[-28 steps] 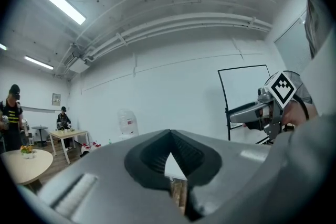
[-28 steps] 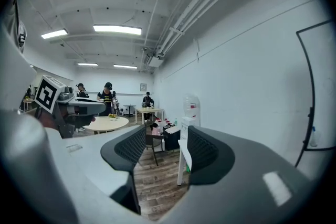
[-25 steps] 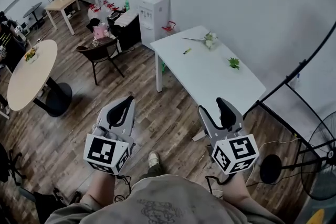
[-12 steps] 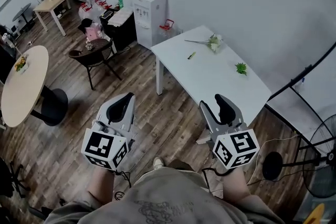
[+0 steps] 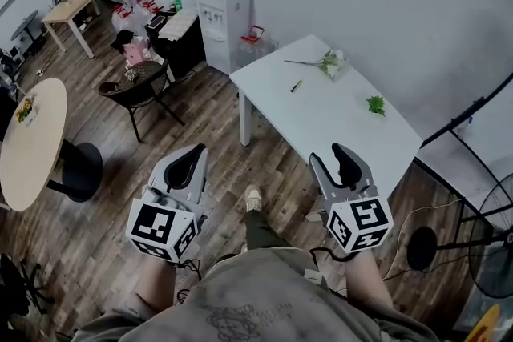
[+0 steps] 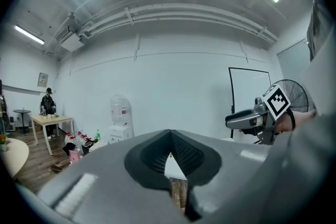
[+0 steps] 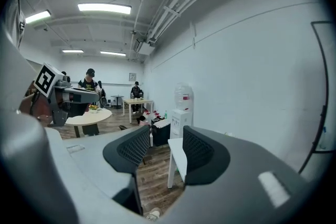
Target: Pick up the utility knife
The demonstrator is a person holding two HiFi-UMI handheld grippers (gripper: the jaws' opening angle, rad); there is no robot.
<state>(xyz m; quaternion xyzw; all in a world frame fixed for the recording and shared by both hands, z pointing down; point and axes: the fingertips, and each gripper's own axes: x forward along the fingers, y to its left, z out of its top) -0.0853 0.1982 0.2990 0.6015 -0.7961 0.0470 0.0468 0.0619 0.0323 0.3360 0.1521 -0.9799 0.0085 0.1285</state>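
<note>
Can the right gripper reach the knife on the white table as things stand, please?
Probably not yet: the knife lies far up the table, well beyond the open right gripper, though nothing stands between them.

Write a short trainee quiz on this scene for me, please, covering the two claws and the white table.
1. True or false: the utility knife lies on the white table, and neither claw touches it.
2. Multiple choice: the right claw is A) open and empty, B) shut on the knife, C) shut on a flower stem.
3. Fill in the blank: the left claw has its tips together, so it is ____.

Key: 1 true; 2 A; 3 shut.
</note>
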